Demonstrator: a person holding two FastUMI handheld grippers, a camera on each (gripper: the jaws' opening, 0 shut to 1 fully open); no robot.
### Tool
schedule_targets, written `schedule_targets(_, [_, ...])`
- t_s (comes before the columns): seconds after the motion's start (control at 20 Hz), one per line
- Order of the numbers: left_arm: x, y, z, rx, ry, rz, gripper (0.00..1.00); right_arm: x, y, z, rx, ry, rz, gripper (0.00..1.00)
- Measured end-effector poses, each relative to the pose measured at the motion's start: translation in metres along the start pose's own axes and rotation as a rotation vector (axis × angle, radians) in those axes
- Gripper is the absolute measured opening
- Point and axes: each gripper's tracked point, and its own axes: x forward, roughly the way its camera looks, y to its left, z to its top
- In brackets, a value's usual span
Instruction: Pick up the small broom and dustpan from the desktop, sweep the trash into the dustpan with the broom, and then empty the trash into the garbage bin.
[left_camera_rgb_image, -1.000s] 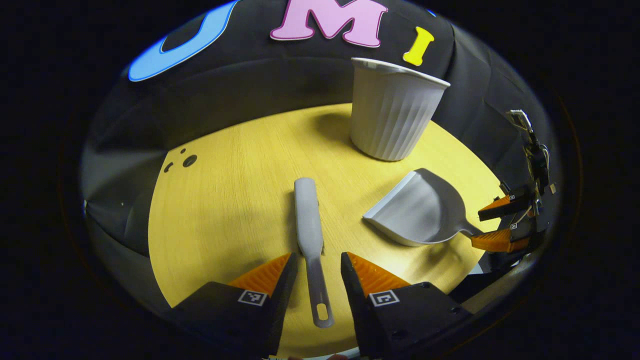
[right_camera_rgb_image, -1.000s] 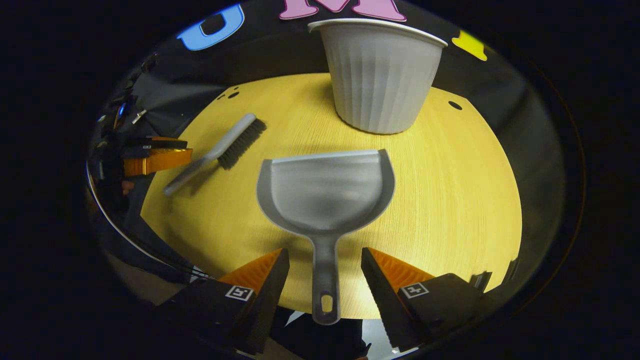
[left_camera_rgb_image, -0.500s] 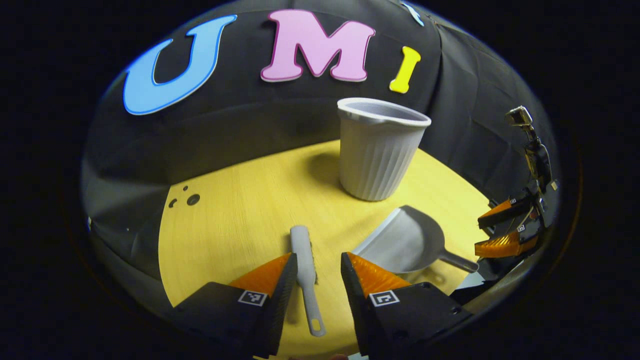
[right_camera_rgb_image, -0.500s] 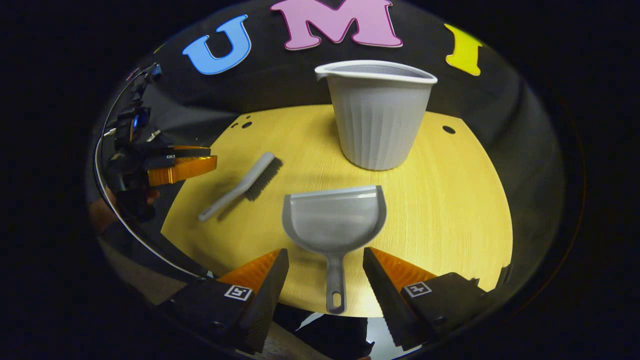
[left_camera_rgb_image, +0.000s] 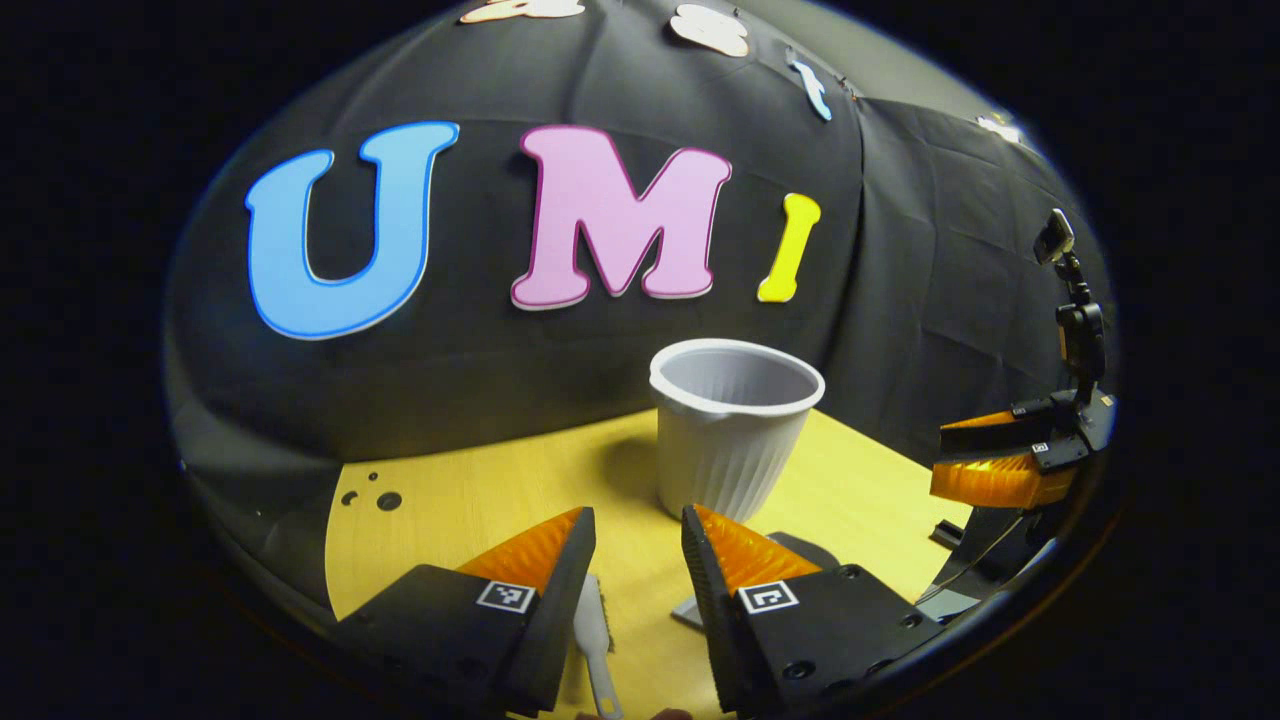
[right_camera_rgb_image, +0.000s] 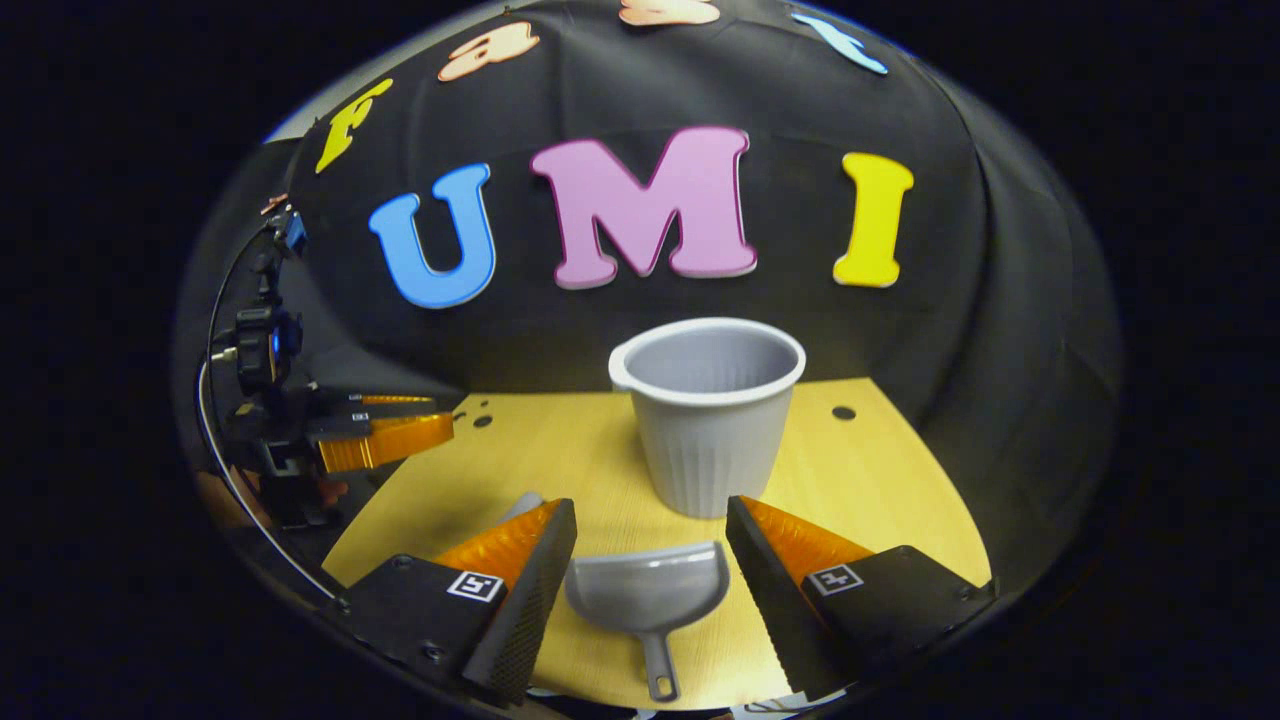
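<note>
Both grippers have risen and drawn back from the yellow wooden desktop (right_camera_rgb_image: 880, 480) since a second ago, jaws apart and empty. Below the left gripper (left_camera_rgb_image: 638, 550) lies the small grey plastic broom (left_camera_rgb_image: 593, 635); below the right gripper (right_camera_rgb_image: 650, 540) the grey plastic dustpan (right_camera_rgb_image: 648, 598) lies flat. Just beyond the dustpan stands the ribbed grey garbage bin (right_camera_rgb_image: 708, 425), upright.

Broom (left_camera_rgb_image: 594, 640) lies between left gripper's (left_camera_rgb_image: 638, 535) parted fingers.

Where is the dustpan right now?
In the right gripper view the dustpan lies on the desktop, framed between the open right gripper fingers, just in front of the garbage bin.
</note>
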Motion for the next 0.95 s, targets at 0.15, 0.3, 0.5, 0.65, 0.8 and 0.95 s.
schedule_targets(0.15, [-0.003,-0.018,0.036,0.001,-0.085,-0.029,0.60,-0.011,-0.009,0.039,-0.044,-0.111,-0.057,0.94])
schedule_targets(0.3, [-0.007,-0.038,0.066,-0.007,-0.146,-0.068,0.60,-0.016,-0.006,0.061,-0.036,-0.162,-0.065,0.94])
schedule_targets(0.5, [-0.010,-0.047,0.086,0.006,-0.197,-0.088,0.60,-0.018,-0.008,0.066,-0.031,-0.196,-0.079,0.94])
schedule_targets(0.65, [-0.019,-0.049,0.078,0.006,-0.193,-0.098,0.60,-0.019,-0.009,0.067,-0.041,-0.190,-0.080,0.94])
schedule_targets(0.8, [-0.019,-0.046,0.076,-0.001,-0.186,-0.095,0.60,-0.020,-0.009,0.068,-0.032,-0.187,-0.071,0.94])
schedule_targets(0.95, [-0.020,-0.041,0.076,0.002,-0.184,-0.085,0.60,-0.019,-0.009,0.065,-0.044,-0.180,-0.070,0.94])
